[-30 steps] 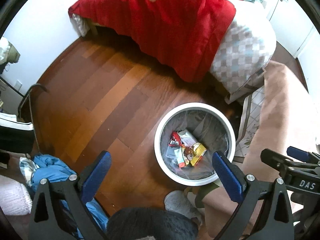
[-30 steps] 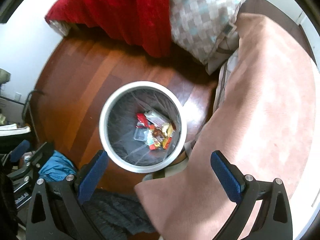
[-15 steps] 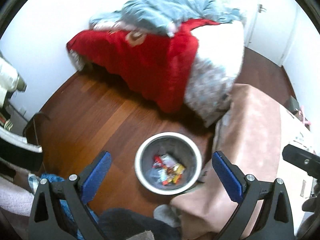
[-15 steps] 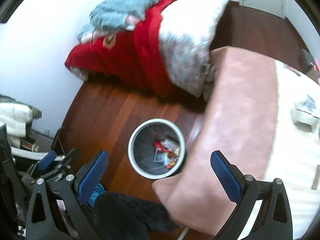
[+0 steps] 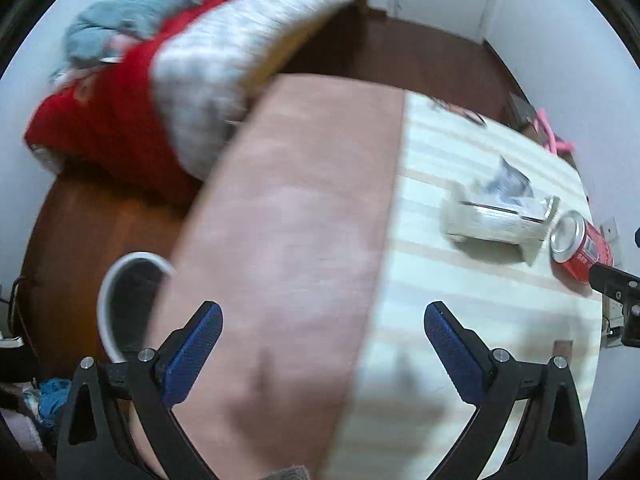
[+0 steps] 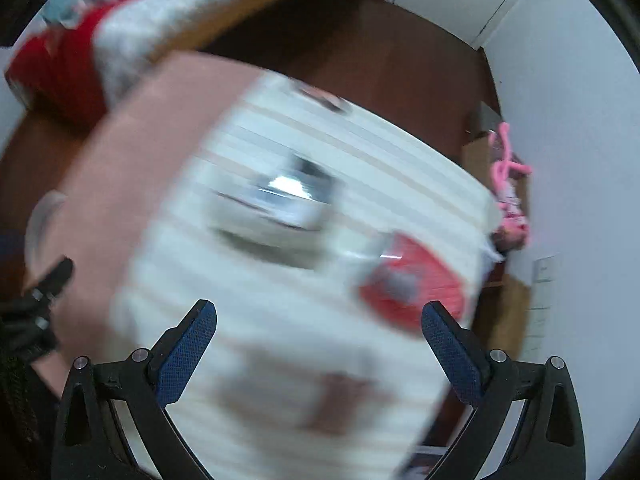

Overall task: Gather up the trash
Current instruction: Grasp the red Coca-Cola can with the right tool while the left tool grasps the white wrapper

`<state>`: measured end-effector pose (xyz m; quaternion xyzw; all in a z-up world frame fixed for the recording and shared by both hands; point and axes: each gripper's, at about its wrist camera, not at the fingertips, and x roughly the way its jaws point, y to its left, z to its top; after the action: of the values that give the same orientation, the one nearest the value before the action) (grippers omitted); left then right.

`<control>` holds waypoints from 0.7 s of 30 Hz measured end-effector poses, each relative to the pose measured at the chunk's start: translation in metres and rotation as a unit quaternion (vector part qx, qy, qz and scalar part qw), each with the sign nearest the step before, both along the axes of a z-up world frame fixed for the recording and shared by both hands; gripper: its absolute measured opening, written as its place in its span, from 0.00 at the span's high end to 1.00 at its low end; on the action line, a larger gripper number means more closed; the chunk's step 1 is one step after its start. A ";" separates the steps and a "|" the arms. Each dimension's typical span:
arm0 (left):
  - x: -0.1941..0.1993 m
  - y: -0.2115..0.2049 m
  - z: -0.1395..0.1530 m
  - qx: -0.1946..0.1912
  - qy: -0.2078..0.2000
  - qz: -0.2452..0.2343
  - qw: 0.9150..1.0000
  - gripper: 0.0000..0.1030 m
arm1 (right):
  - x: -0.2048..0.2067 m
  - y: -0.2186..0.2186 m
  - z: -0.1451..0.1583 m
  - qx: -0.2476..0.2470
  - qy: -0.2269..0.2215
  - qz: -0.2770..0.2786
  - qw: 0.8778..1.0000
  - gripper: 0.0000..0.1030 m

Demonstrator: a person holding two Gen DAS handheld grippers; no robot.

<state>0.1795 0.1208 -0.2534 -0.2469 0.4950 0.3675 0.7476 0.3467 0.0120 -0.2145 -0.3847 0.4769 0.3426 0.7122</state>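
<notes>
Both views have swung up from the bin (image 5: 105, 300) to the tabletop (image 5: 460, 304). Left claw (image 5: 320, 338) and right claw (image 6: 318, 332) gape, released and empty. Beyond lie a carton (image 5: 496, 224) and can (image 5: 580, 246), next trash.

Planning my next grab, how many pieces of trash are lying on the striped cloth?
2: a pale carton lying mid-cloth, and a red can beside it at the far right edge. Blur may hide more.
</notes>
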 end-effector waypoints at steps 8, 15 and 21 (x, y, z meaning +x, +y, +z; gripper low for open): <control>0.074 -0.008 -0.007 0.022 0.009 -0.020 1.000 0.00 | 0.088 -0.009 -0.062 -0.093 0.015 0.105 0.990 0.00; 0.093 -0.002 0.002 0.034 -0.032 -0.094 0.994 0.00 | 0.121 -0.015 -0.077 -0.037 0.088 0.027 0.995 0.07; 0.119 -0.009 -0.001 0.013 -0.021 -0.244 0.969 0.01 | 0.164 -0.054 -0.071 0.001 0.140 -0.175 0.975 0.09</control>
<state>0.2981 0.1119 -0.2546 -0.1162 0.5193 0.1748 0.8284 0.5108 -0.0418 -0.2851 -0.2428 0.6315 0.2637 0.6875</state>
